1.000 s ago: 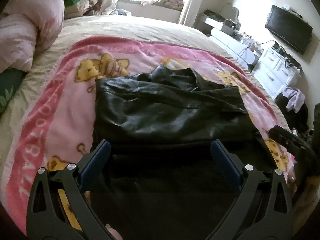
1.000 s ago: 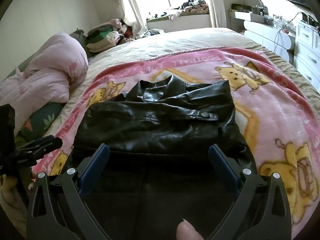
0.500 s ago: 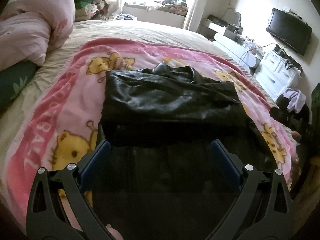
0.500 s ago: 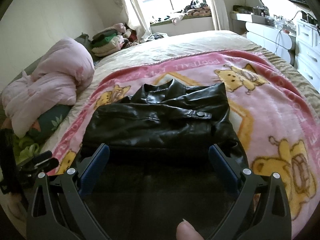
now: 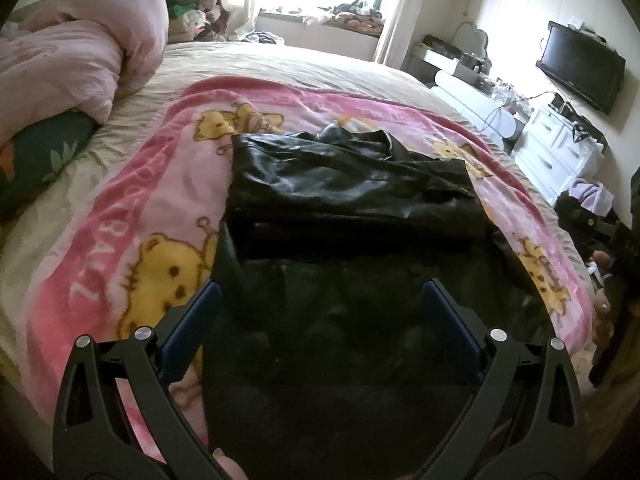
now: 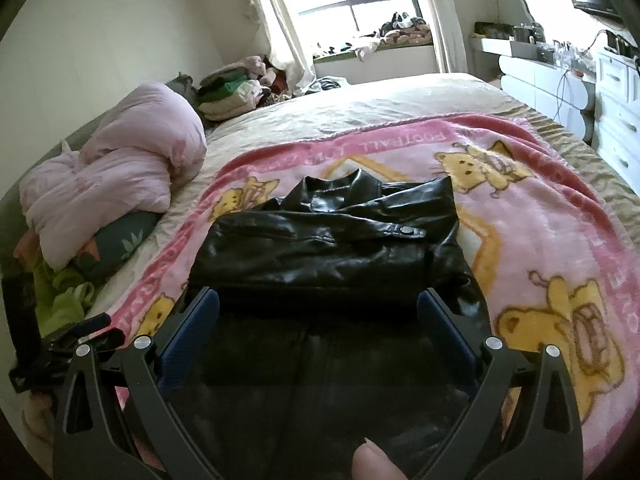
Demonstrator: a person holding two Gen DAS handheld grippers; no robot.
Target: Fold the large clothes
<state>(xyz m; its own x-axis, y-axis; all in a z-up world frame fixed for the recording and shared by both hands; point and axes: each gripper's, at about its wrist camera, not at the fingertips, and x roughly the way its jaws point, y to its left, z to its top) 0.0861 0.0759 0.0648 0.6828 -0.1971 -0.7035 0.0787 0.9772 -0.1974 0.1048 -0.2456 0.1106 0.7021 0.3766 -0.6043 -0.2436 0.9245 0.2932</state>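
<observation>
Jacket (image 6: 320, 248) lies lengthwise, collar pointing toward the window.

Black tongs (image 5: 320, 300), blue pads (image 5: 192, 320), silver screws.

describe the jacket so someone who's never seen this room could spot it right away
On the bed, find the pink cartoon-bear blanket. The jacket lies in its middle, partly folded, collar toward the window. It is the only black, shiny leather thing there, with a snap tab on top, unlike the pale pink duvet bundled to one side.
</observation>
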